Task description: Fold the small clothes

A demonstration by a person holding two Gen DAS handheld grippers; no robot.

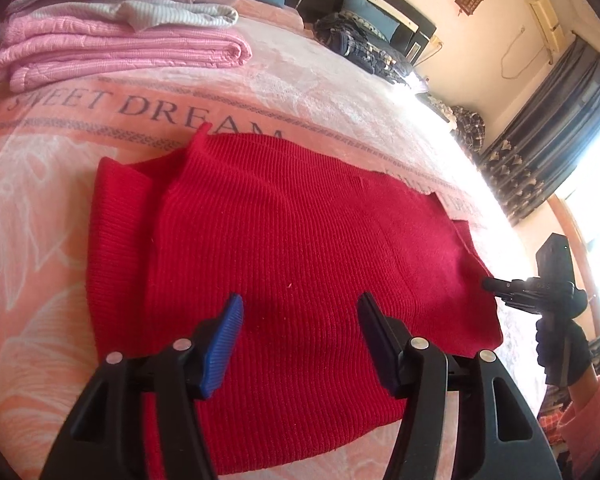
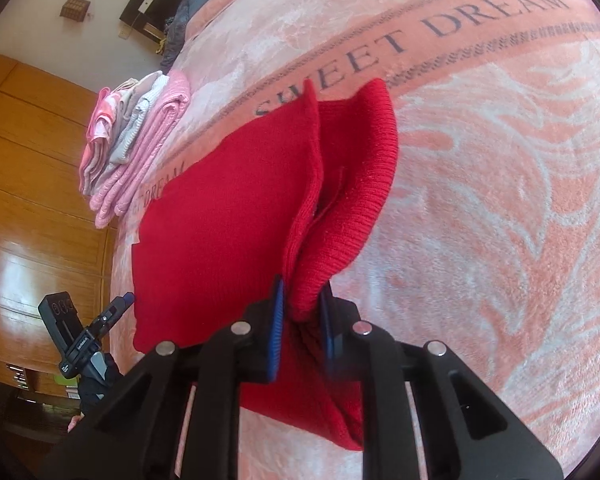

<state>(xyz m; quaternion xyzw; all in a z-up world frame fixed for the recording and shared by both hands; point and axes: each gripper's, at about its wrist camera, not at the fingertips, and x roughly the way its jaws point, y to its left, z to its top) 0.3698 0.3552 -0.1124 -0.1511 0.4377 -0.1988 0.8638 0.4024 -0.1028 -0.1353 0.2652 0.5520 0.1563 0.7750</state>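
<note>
The left gripper point(image 1: 300, 340) fills the bottom of its own view, its blue-padded fingers point(image 1: 224, 344) spread wide with nothing between them, hovering over the near part of a red knit garment point(image 1: 284, 240). The garment lies partly folded on a pink blanket point(image 1: 40, 208) printed with "SWEET DREAM"; a ribbed band is turned over at its left side.

From the right wrist view, the right gripper point(image 2: 302, 320) has its fingers drawn narrow and pinched on an edge of the same garment point(image 2: 228, 208), lifting a fold of cloth that stands up between the pads. The raised cloth blocks much of the blanket behind it.

A stack of folded pink and white clothes point(image 1: 112, 40) sits well apart from the garment, farther back on the bed. Beyond it lie blue pillows point(image 1: 364, 12) and a dark patterned bundle point(image 1: 364, 48) against a dark headboard.

The right gripper's tip in the left view is small and backlit, so its jaws are hard to read there. A gloved hand point(image 1: 560, 344) with a pink sleeve grips its handle. The window glare washes out the bed's far edge.

Curtains point(image 1: 548, 128) hang by the window, and wooden wardrobe doors point(image 2: 32, 184) stand on the other side.
</note>
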